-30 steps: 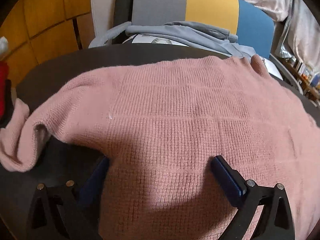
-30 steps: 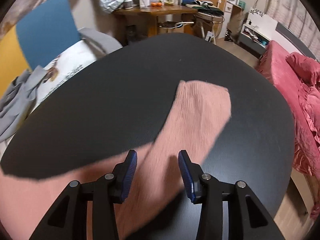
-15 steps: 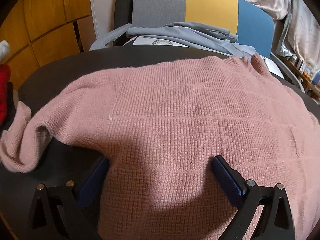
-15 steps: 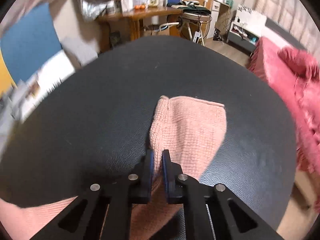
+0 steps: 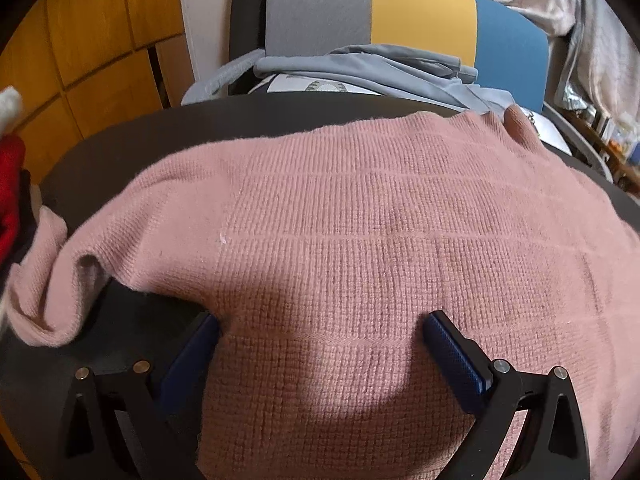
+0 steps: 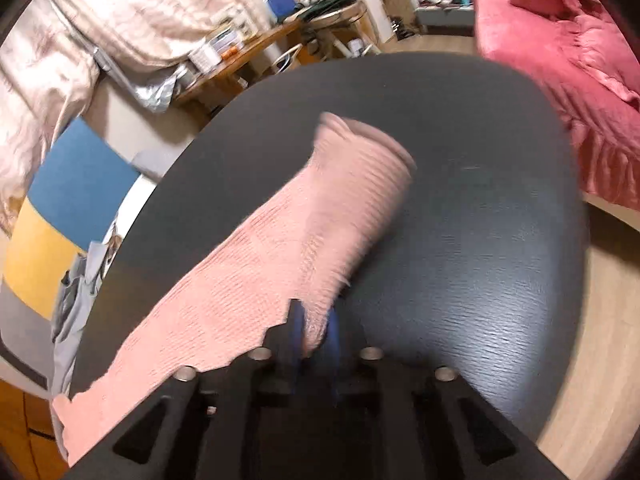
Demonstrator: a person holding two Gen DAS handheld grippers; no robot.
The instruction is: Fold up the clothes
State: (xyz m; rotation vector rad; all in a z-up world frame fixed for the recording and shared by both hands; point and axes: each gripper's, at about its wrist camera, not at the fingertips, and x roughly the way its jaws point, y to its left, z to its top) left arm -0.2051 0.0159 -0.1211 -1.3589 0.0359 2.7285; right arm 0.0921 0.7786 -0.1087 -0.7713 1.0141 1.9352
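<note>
A pink knitted sweater (image 5: 360, 248) lies spread on the round black table (image 5: 168, 136). My left gripper (image 5: 320, 336) is open, its blue pads low over the sweater's body near the hem. One sleeve (image 5: 44, 280) lies bunched at the left. In the right wrist view my right gripper (image 6: 314, 328) is shut on the other sleeve (image 6: 320, 216) and holds it lifted off the table (image 6: 480, 240), the cuff hanging out ahead.
A chair with grey, yellow and blue back (image 5: 400, 12) holds a grey garment (image 5: 380, 68) behind the table. Red cloth (image 5: 10, 184) sits at the left edge. A pink bed (image 6: 560, 60) and a cluttered desk (image 6: 256, 48) stand beyond the table.
My right gripper closed on the sleeve and lifted it, swinging left. The left gripper stayed open over the sweater body, nearly still.
</note>
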